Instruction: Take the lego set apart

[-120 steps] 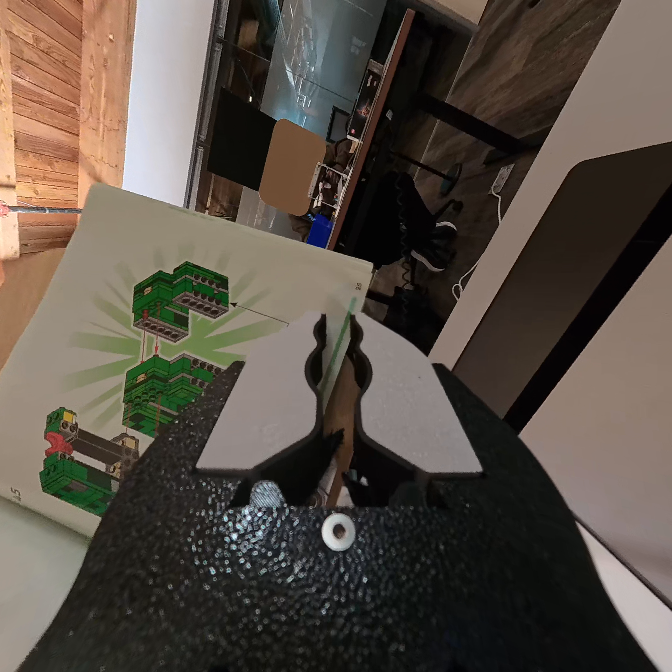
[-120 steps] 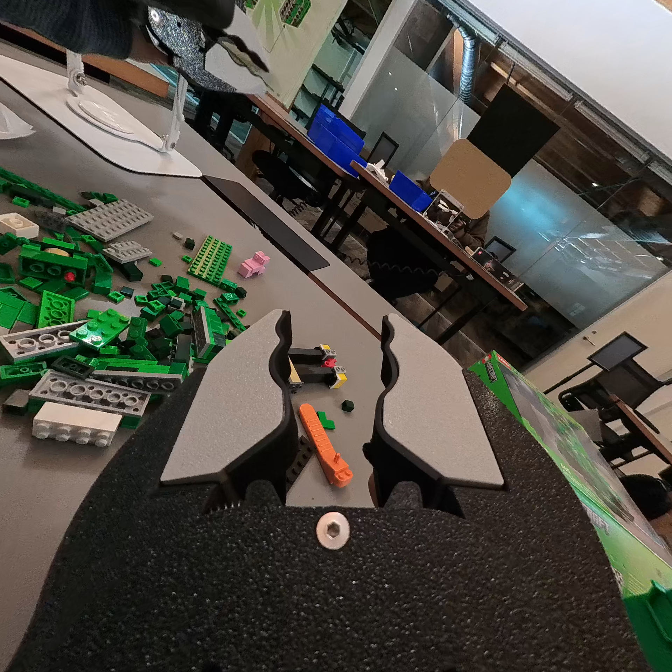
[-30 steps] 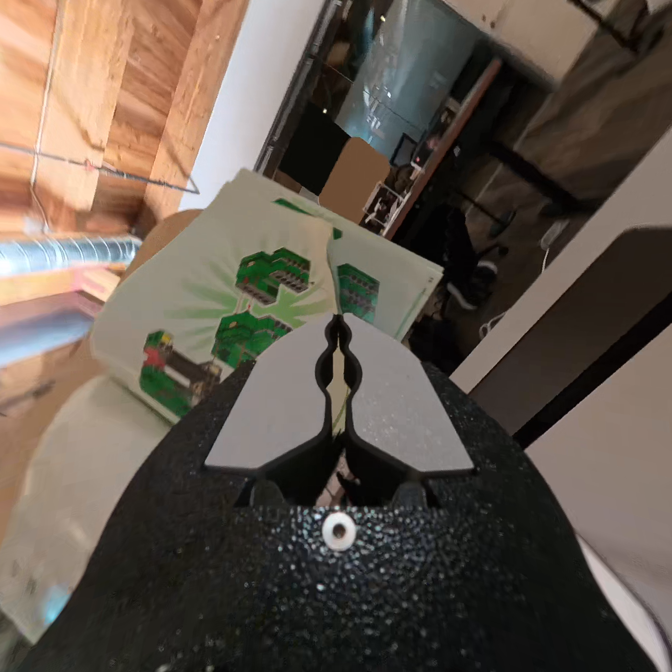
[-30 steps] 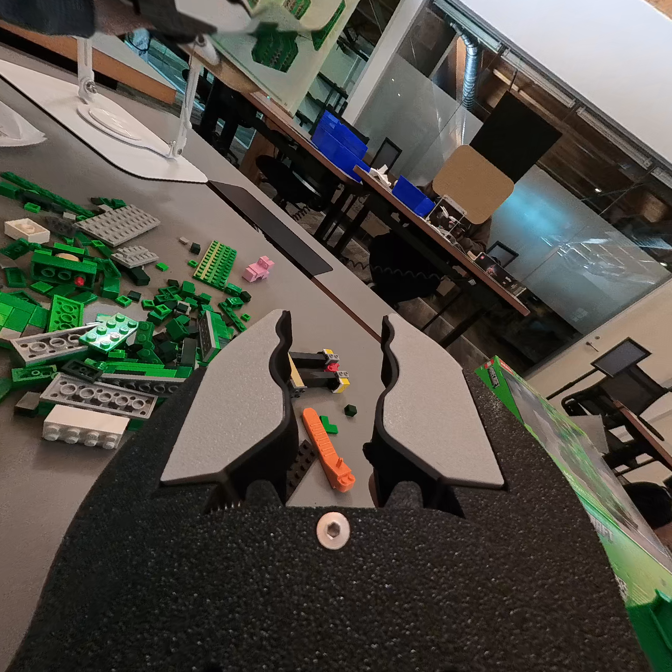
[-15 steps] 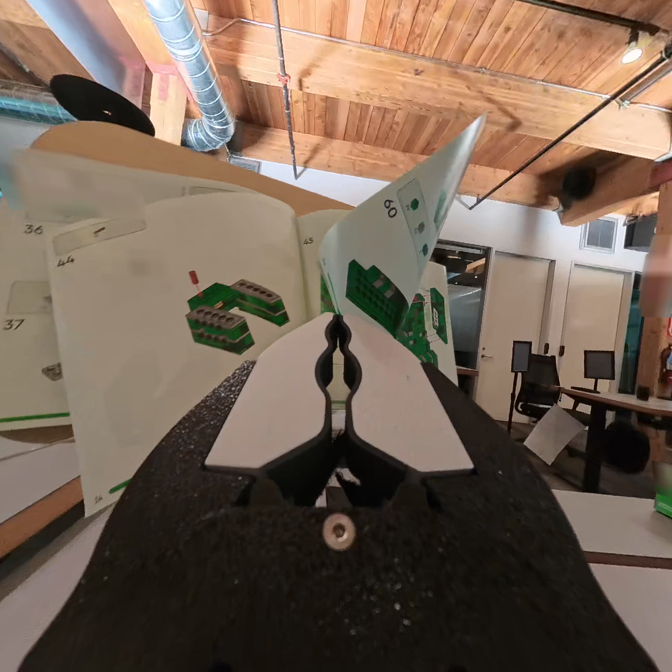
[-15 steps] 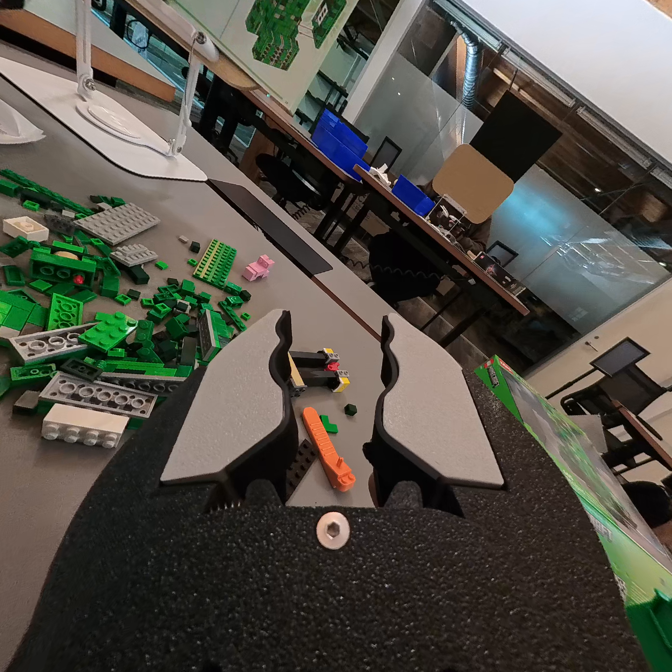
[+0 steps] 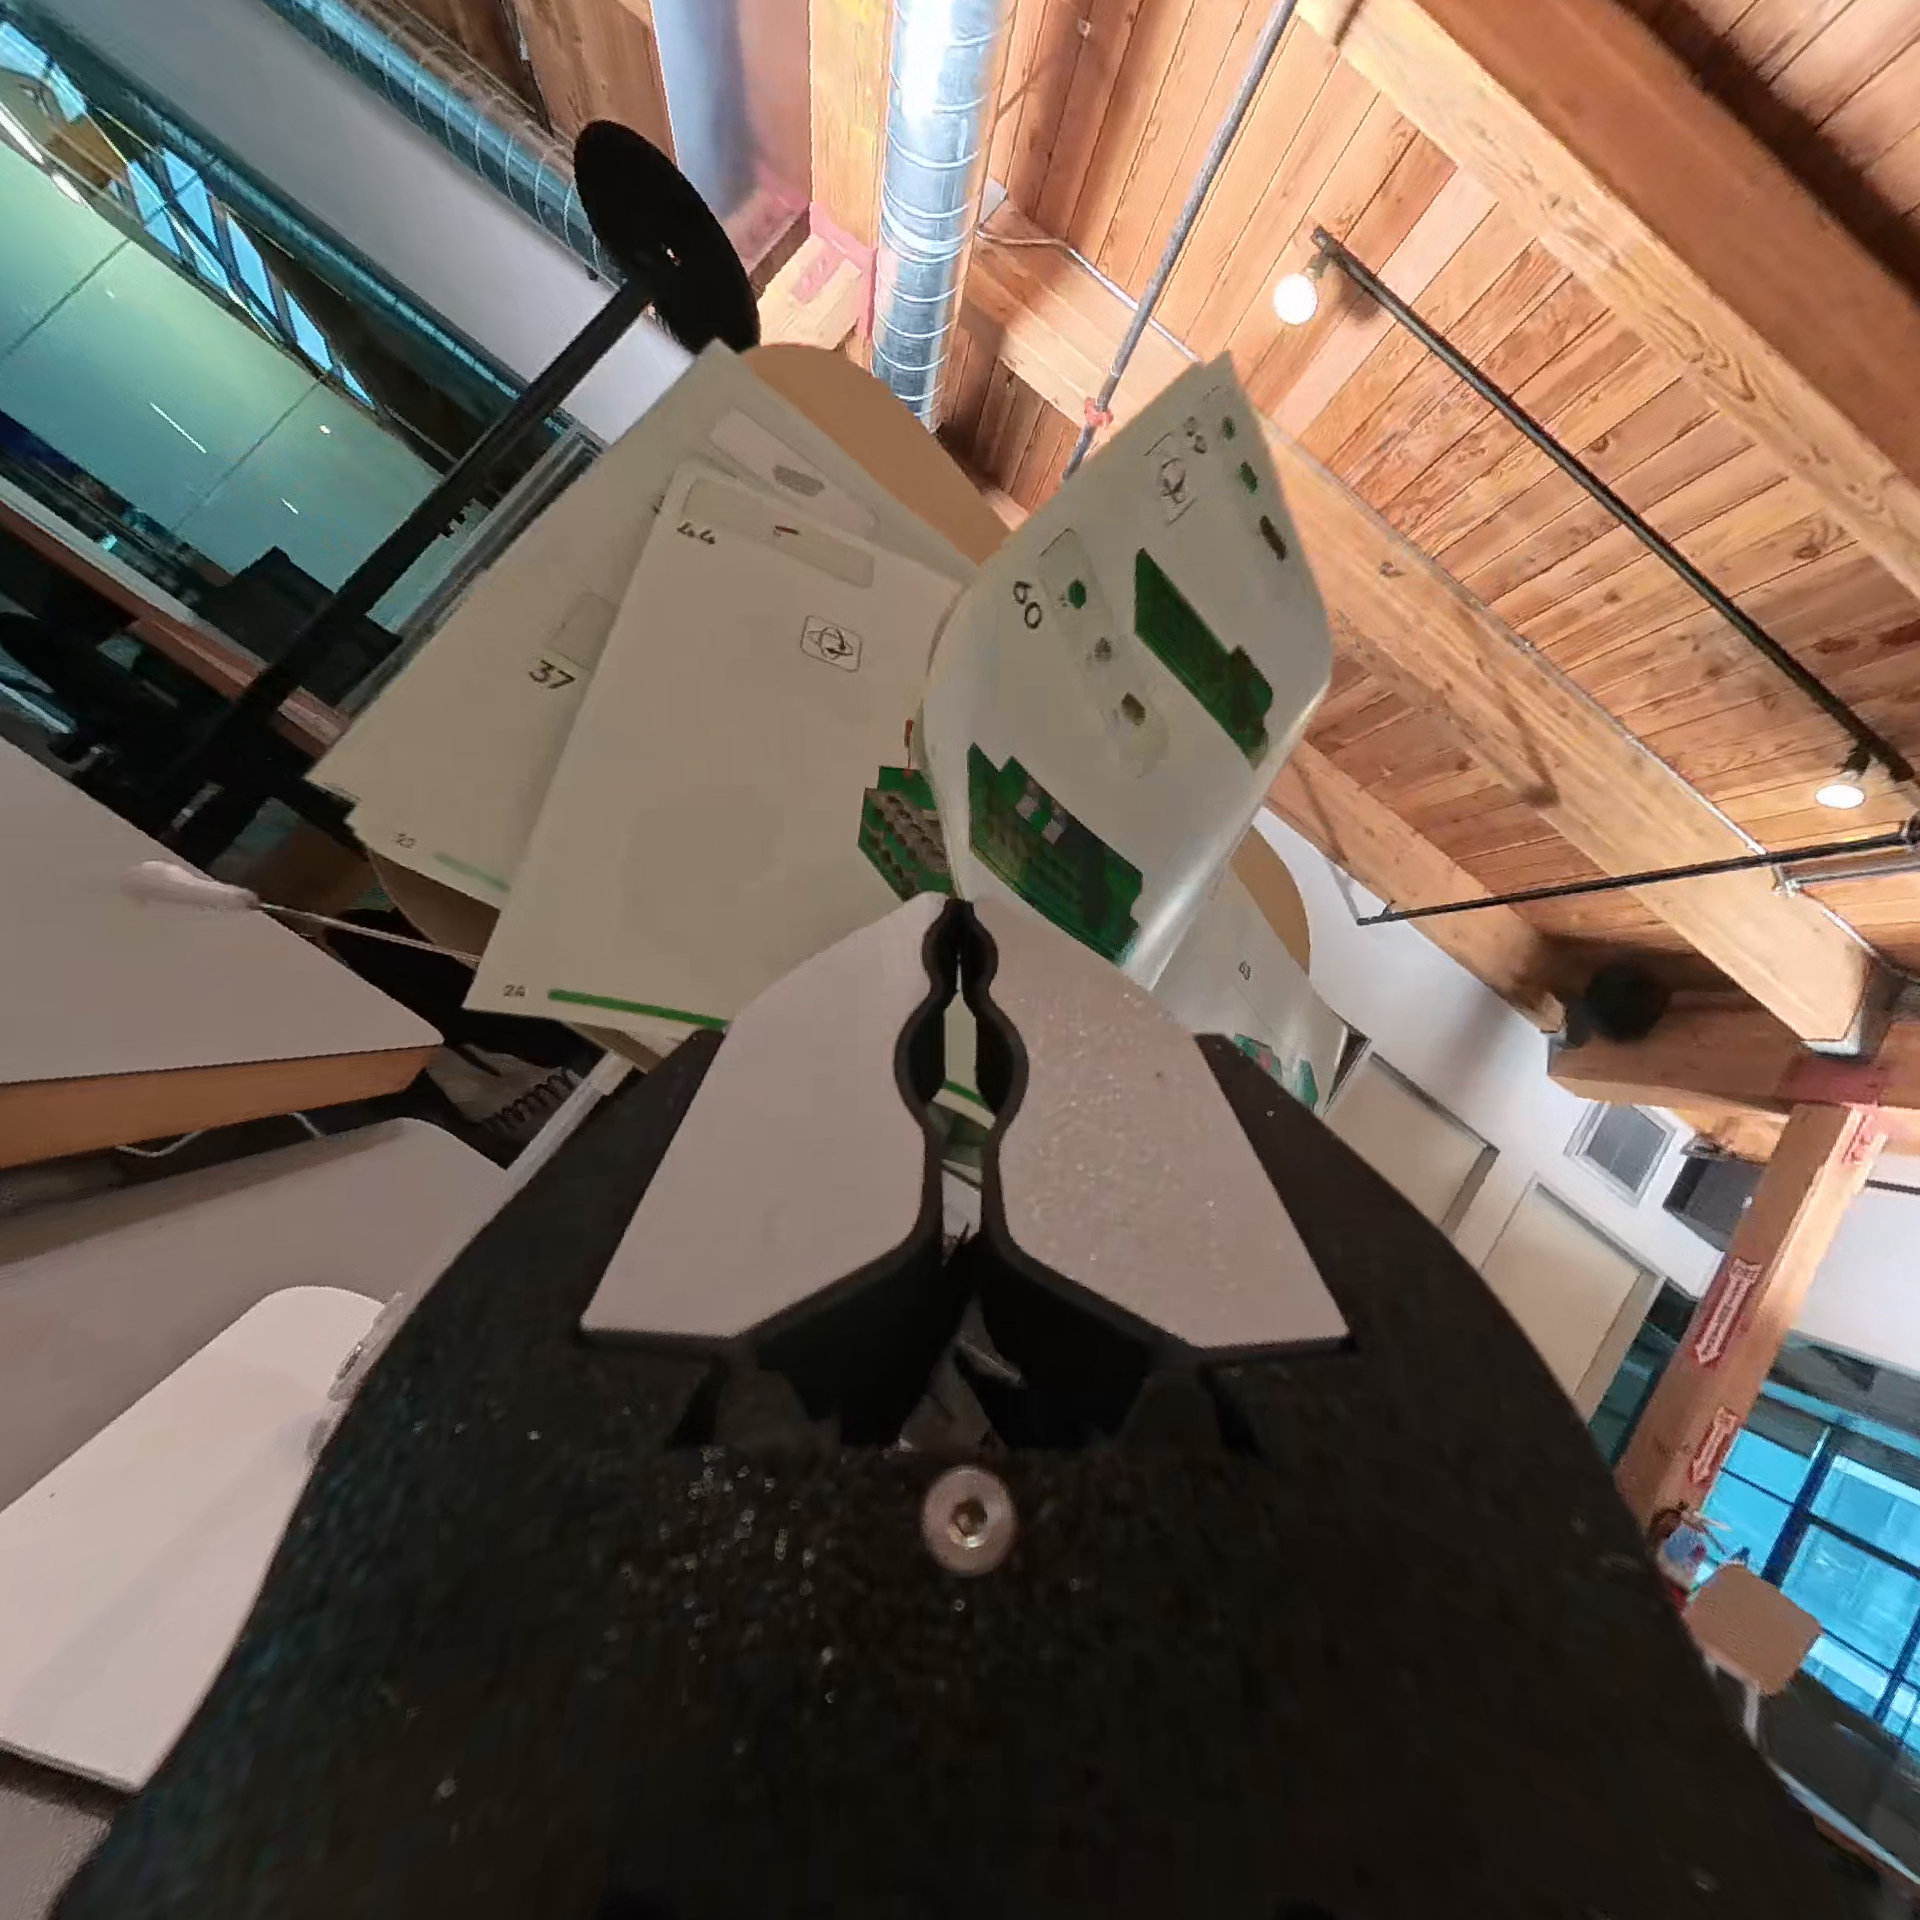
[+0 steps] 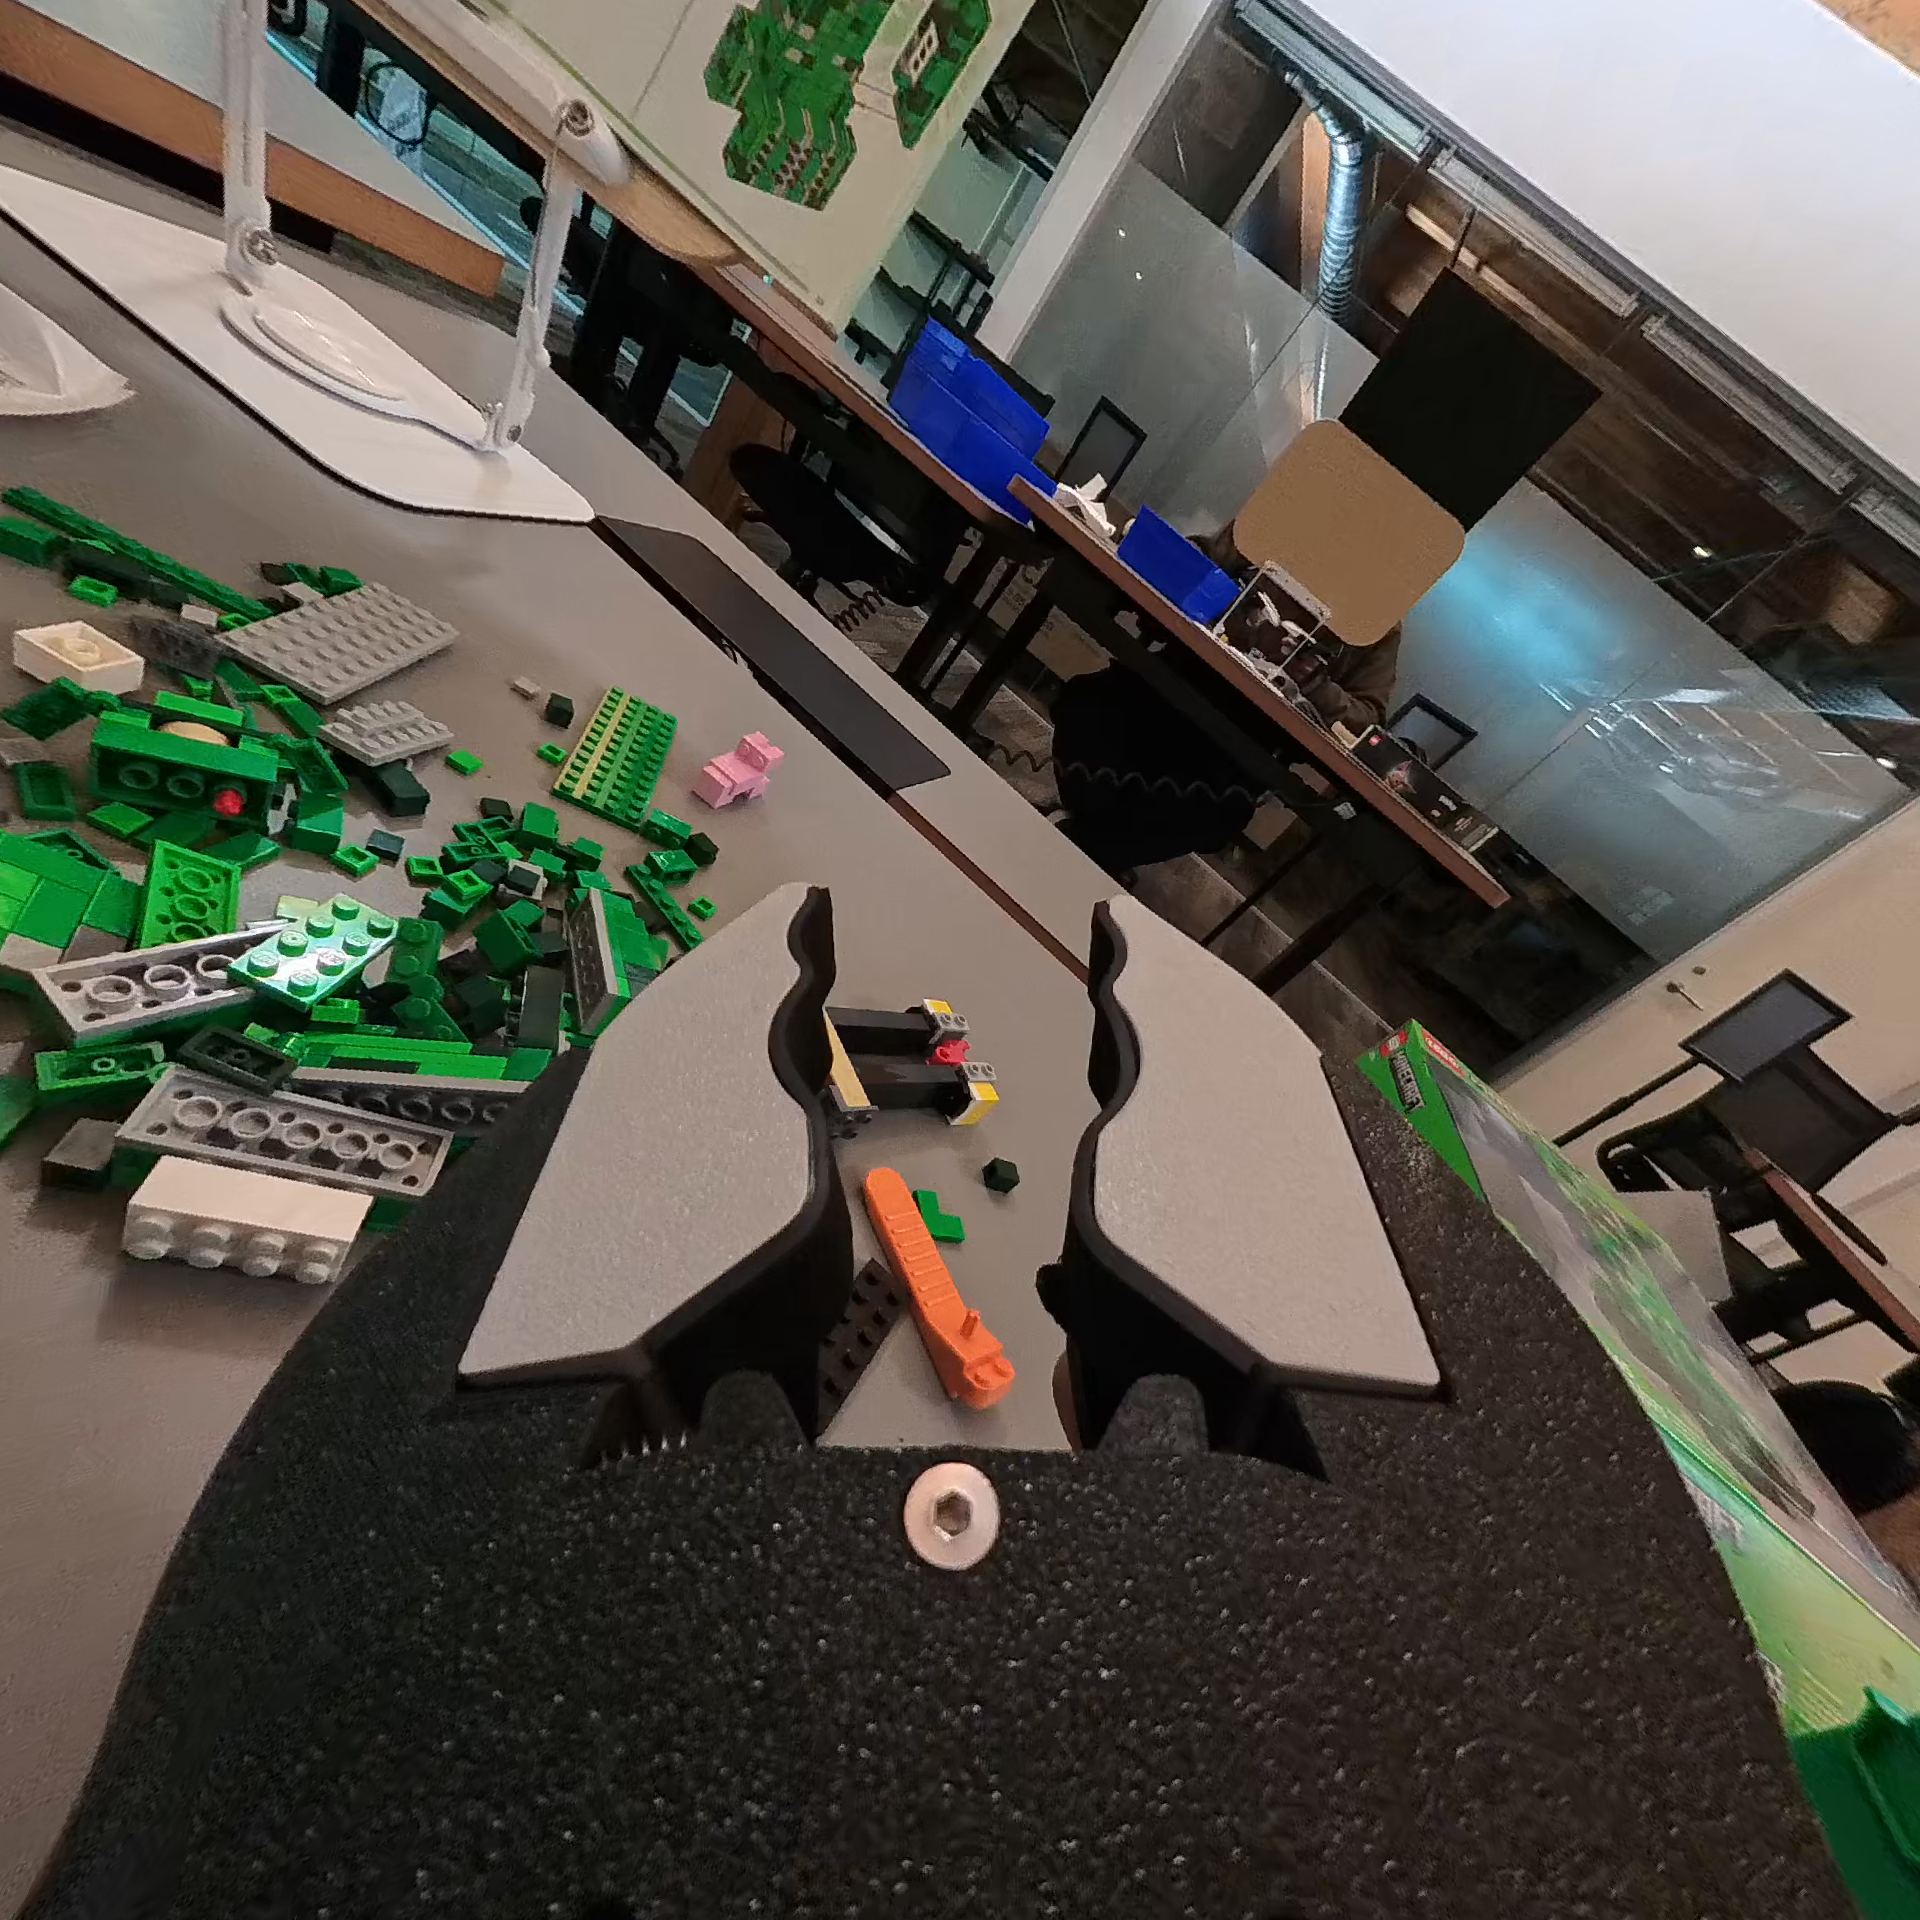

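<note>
My left gripper (image 7: 961, 916) is shut on the lower edge of one page (image 7: 1122, 675) of the instruction booklet (image 7: 727, 748), which stands open on a holder; the page is lifted and curls away from the others. My right gripper (image 8: 961, 902) is open and empty, held above the grey table (image 8: 187, 1382). Between its fingers I see a small black and yellow lego assembly (image 8: 904, 1060) and an orange brick separator (image 8: 935, 1288) lying on the table. A pile of loose green and grey bricks (image 8: 312, 935) lies to the left.
A pink lego pig (image 8: 740, 774) sits beyond the pile. The green set box (image 8: 1558, 1247) stands at the right. The white holder base (image 8: 343, 364) with the booklet (image 8: 810, 94) is at the back left. A white brick (image 8: 244, 1231) lies near. The left gripper's tips are roughly 50 centimetres from the right gripper's.
My left gripper has closed on a booklet page and swung it up and over; its view has tilted toward the ceiling. The right gripper has stayed in place, open.
</note>
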`<state>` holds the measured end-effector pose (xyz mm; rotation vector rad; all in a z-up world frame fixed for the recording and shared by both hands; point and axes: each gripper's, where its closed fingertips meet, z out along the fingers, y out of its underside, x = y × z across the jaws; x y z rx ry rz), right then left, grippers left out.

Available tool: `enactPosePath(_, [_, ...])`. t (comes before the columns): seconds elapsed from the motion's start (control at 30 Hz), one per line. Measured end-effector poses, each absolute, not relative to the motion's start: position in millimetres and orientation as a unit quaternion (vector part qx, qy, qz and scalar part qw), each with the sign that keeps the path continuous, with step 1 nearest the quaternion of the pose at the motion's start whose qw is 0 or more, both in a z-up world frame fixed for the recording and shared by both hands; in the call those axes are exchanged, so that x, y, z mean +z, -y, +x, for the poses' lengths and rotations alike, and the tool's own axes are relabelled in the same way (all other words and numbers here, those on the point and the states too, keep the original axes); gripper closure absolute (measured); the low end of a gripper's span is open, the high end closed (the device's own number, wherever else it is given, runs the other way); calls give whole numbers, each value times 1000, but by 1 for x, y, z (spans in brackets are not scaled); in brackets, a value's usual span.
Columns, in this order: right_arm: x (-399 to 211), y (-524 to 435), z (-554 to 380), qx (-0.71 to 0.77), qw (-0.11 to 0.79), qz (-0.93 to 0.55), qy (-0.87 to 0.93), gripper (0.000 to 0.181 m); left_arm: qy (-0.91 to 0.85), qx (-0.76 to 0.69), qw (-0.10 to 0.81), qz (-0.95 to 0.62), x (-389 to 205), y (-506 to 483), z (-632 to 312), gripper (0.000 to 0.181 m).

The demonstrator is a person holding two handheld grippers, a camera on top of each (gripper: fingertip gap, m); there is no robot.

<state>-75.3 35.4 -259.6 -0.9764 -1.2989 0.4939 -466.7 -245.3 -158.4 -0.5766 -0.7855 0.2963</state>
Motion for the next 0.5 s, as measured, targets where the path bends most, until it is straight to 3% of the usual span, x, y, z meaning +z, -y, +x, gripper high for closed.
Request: enactPosePath(0.5, [-262,-34,-76,207,662,-427,581,135,389,115,879,-252,-161,263,-479,181])
